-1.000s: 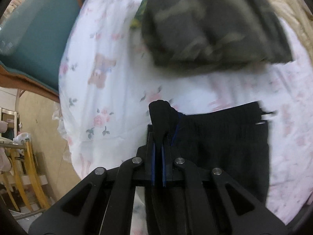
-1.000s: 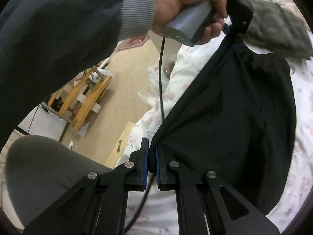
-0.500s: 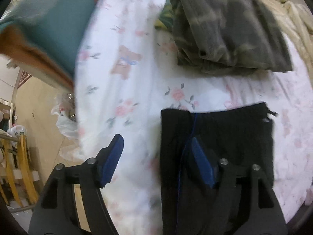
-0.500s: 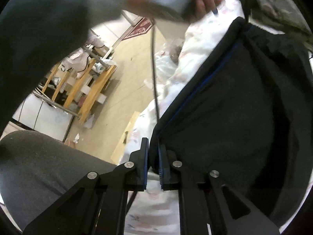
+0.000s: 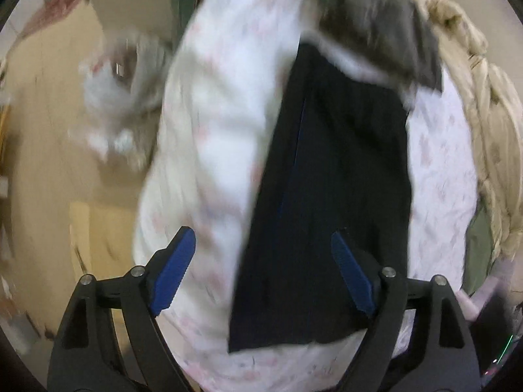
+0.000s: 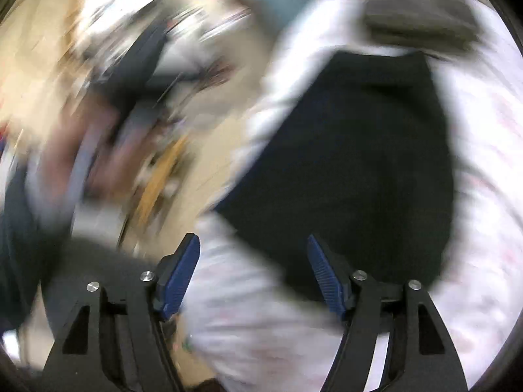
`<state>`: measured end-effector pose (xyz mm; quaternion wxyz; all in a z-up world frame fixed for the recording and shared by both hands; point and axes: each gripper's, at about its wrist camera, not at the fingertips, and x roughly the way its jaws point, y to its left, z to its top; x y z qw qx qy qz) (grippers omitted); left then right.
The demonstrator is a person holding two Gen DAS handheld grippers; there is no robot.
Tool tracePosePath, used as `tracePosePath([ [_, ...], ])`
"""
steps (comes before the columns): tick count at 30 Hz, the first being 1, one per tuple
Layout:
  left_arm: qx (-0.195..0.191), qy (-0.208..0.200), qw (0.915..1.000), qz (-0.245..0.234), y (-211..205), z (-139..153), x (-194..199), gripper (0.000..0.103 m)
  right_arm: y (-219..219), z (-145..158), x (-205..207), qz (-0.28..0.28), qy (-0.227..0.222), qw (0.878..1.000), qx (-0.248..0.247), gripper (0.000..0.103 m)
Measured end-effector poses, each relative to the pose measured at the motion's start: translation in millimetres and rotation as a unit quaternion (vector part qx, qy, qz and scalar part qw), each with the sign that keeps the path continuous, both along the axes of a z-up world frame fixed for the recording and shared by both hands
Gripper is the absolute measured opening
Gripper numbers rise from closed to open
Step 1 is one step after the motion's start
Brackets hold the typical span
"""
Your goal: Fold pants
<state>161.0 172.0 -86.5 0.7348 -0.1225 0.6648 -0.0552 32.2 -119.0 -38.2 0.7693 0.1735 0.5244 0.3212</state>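
We see the black pants (image 5: 336,189) lying flat on the floral bedsheet (image 5: 212,130), folded into a long dark panel with a thin blue stripe running down its length. Taking the pants as our landmark: a folded camouflage garment (image 5: 379,29) sits just past their far end on the same sheet, its edge touching or slightly overlapping the pants' far corner (the blur makes it hard to say which). To the right of the pants lies more sheet, then a rumpled cream quilt (image 5: 490,104) along the bed's edge. To the left of the pants the sheet falls away to a tan floor (image 5: 42,130).

The left gripper (image 5: 261,277) hangs over the near end of the pants with its blue-padded fingers spread wide and nothing between them; the right-hand pad sits over the dark cloth, the left-hand pad over bare sheet.

From the right wrist camera, heavily smeared by motion, the pants (image 6: 359,163) fill the middle right of the view, the camouflage garment (image 6: 421,13) again beyond their far end. The right gripper (image 6: 253,277) is spread wide too and holds nothing, its pads framing white sheet just short of the pants' near edge. Left of the pants we can only make out streaks of floor and a blurred dark shape.
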Motion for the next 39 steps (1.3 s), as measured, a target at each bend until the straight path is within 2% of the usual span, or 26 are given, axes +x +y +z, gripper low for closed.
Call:
tracePosePath([
  [2,0.002,0.009,1.0,0.001,-8,-16,-16,0.083,-64,-25,25,-0.088,0.05,0.995,-0.007,0.075],
  [4,0.009,0.003,0.9999,0.008,-10,-26,-25,0.083,-106,-52,39,-0.148,0.106,0.983,0.021,0.075],
  [5,0.01,0.002,0.9999,0.013,-10,-30,-28,0.083,-124,-72,45,-0.172,0.144,0.973,0.045,0.075],
  [7,0.002,0.011,0.9994,0.033,-5,-37,-33,0.083,-130,-93,48,-0.173,0.175,0.967,0.071,0.075],
  [9,-0.019,0.015,0.9986,0.046,2,-38,-39,0.083,-114,-102,50,-0.131,0.171,0.975,0.062,0.076],
  [11,-0.02,0.003,0.9989,0.042,0,-34,-42,0.083,-94,-104,49,-0.093,0.16,0.981,0.054,0.076],
  [14,-0.009,-0.009,0.9989,0.045,5,-30,-49,0.083,-70,-107,43,-0.05,0.166,0.983,0.066,0.076],
  [16,-0.015,-0.001,0.9979,0.062,12,-34,-55,0.083,-65,-109,41,-0.048,0.163,0.983,0.065,0.074],
  [17,-0.019,0.001,0.9975,0.068,15,-36,-57,0.083,-60,-112,44,-0.051,0.162,0.983,0.065,0.068],
  [19,-0.029,0.004,0.9959,0.085,18,-37,-60,0.083,-51,-116,53,-0.053,0.174,0.981,0.068,0.017],
  [20,-0.031,0.002,0.9955,0.09,20,-36,-60,0.083,-49,-122,51,-0.049,0.195,0.977,0.072,0.016],
  [21,-0.032,-0.004,0.9949,0.096,23,-33,-62,0.083,-49,-122,49,-0.044,0.197,0.977,0.071,0.015],
  [23,-0.041,-0.014,0.9937,0.103,25,-27,-64,0.083,-50,-108,43,-0.042,0.179,0.982,0.049,0.012],
  [27,-0.053,-0.014,0.9941,0.094,21,-27,-66,0.083,-72,-76,46,-0.063,0.141,0.986,0.055,0.009],
  [31,-0.077,-0.008,0.9949,0.064,1,-36,-66,0.081,-81,-70,51,-0.065,0.143,0.987,0.038,0.009],
  [34,-0.005,-0.015,0.9996,0.022,-24,-40,-67,0.08,-74,-77,50,-0.067,0.15,0.986,0.034,0.009],
  [37,0.003,-0.008,0.9997,0.024,-24,-43,-65,0.08,-72,-81,50,-0.072,0.159,0.984,0.034,0.009],
  [39,0.009,-0.006,0.9999,0.004,-28,-42,-66,0.079,-75,-86,49,-0.074,0.164,0.983,0.029,0.01],
])
